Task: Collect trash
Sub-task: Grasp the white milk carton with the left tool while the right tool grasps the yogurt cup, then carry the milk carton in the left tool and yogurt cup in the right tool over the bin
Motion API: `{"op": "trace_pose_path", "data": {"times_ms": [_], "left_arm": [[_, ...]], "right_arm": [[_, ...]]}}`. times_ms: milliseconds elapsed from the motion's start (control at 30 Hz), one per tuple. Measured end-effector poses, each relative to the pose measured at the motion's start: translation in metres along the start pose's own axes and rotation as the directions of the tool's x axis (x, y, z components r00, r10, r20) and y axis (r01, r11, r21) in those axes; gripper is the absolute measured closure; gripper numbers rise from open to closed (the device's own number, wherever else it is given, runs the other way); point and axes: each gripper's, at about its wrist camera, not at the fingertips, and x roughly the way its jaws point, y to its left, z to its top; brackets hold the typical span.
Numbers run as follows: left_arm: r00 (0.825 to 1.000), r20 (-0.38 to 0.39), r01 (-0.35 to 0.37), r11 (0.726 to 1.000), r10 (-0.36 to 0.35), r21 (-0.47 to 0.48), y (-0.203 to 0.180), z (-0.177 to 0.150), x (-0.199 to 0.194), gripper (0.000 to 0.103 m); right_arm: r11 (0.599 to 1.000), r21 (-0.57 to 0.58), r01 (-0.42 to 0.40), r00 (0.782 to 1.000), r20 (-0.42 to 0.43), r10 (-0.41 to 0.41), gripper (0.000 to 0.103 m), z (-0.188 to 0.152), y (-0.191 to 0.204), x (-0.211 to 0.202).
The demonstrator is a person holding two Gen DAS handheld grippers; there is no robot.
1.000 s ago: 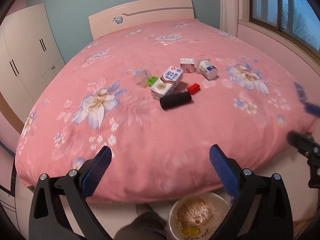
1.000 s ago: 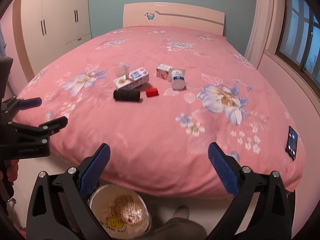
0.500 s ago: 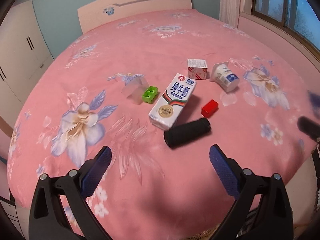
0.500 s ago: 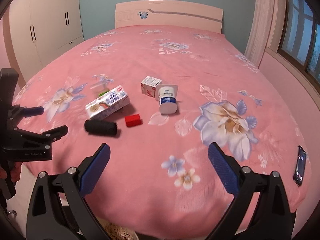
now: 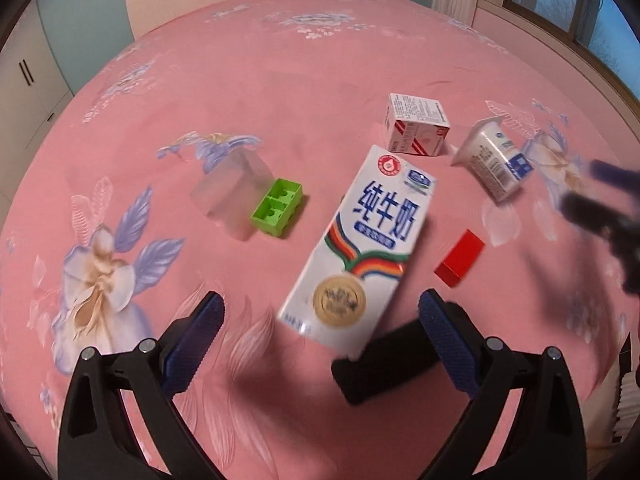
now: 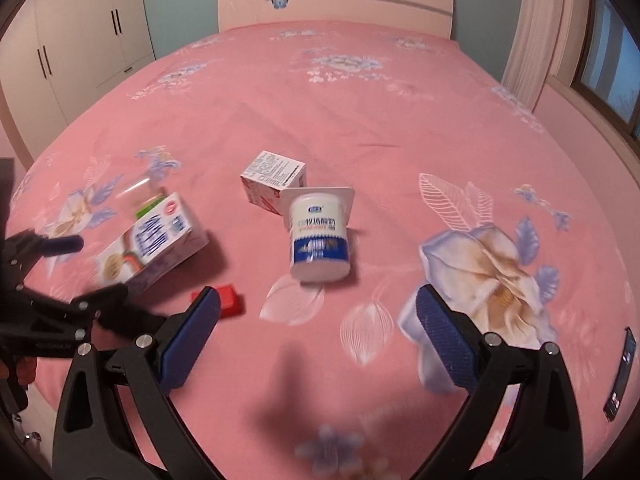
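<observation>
A tall white milk carton [image 5: 360,252] lies flat on the pink bed, its bottom end just beyond my open left gripper [image 5: 320,332]. A black cylinder [image 5: 384,364] lies at the left gripper's right finger. Beside them lie a red block [image 5: 460,260], a green tray piece [image 5: 278,208], a clear plastic cup [image 5: 232,196], a small white-and-red box [image 5: 416,128] and a tipped yogurt cup [image 5: 494,164]. My right gripper [image 6: 318,328] is open just short of the yogurt cup [image 6: 318,236], with the small box [image 6: 274,182] behind it and the milk carton [image 6: 150,244] to the left.
The pink floral bedspread [image 6: 400,120] fills both views, with a headboard [image 6: 336,0] at the far end. White wardrobes [image 6: 80,40] stand on the left, a window [image 6: 608,64] on the right. A phone [image 6: 620,376] lies near the bed's right edge.
Both grippers have moved forward from the bed's foot and over the bed, closing in on the items. The bowl on the floor has dropped out of view. Both stay open.
</observation>
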Motion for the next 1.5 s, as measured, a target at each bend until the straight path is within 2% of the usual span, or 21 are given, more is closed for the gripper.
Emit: {"op": "trace_pose_path", "data": {"times_ms": [100, 200, 300, 367, 600, 667, 767, 1133, 1500], "left_arm": [[1.000, -0.022, -0.001, 1.000, 0.001, 0.017, -0.002, 0.005, 0.016, 0.007], [0.998, -0.055, 0.020, 1.000, -0.020, 0.017, -0.004, 0.010, 0.029, 0.022], [0.997, -0.077, 0.029, 0.999, -0.027, 0.017, -0.006, 0.015, 0.041, 0.031], [0.995, -0.086, 0.049, 0.999, -0.048, 0.008, -0.006, 0.018, 0.045, 0.039], [0.996, -0.084, 0.046, 0.999, -0.044, 0.023, -0.012, 0.025, 0.047, 0.045], [0.995, -0.083, 0.054, 0.998, -0.052, 0.022, -0.013, 0.025, 0.046, 0.047], [0.996, -0.075, 0.052, 0.998, -0.050, 0.024, -0.013, 0.027, 0.043, 0.050], [0.999, -0.020, 0.042, 0.999, -0.042, 0.016, -0.006, 0.028, 0.007, 0.052], [0.997, 0.080, 0.015, 0.999, -0.018, 0.041, -0.014, 0.018, -0.077, 0.052]], "right_arm": [[0.999, 0.025, -0.020, 0.999, -0.042, 0.021, 0.007, 0.014, -0.004, 0.029], [0.998, 0.045, -0.040, 0.996, -0.080, 0.044, 0.007, 0.021, -0.005, 0.051], [0.997, 0.054, -0.047, 0.994, -0.097, 0.052, 0.011, 0.026, -0.005, 0.066], [0.997, 0.052, -0.061, 0.991, -0.118, 0.067, 0.023, 0.028, -0.005, 0.074], [0.997, 0.027, -0.069, 0.986, -0.150, 0.072, 0.046, 0.027, -0.002, 0.088], [0.997, 0.018, -0.075, 0.986, -0.148, 0.077, 0.055, 0.028, -0.001, 0.089], [0.997, 0.017, -0.079, 0.986, -0.146, 0.081, 0.055, 0.030, 0.000, 0.090], [0.996, -0.008, -0.088, 0.992, -0.091, 0.087, 0.055, 0.030, 0.006, 0.051], [0.995, -0.037, -0.089, 0.996, -0.004, 0.089, 0.055, 0.026, 0.016, -0.036]]}}
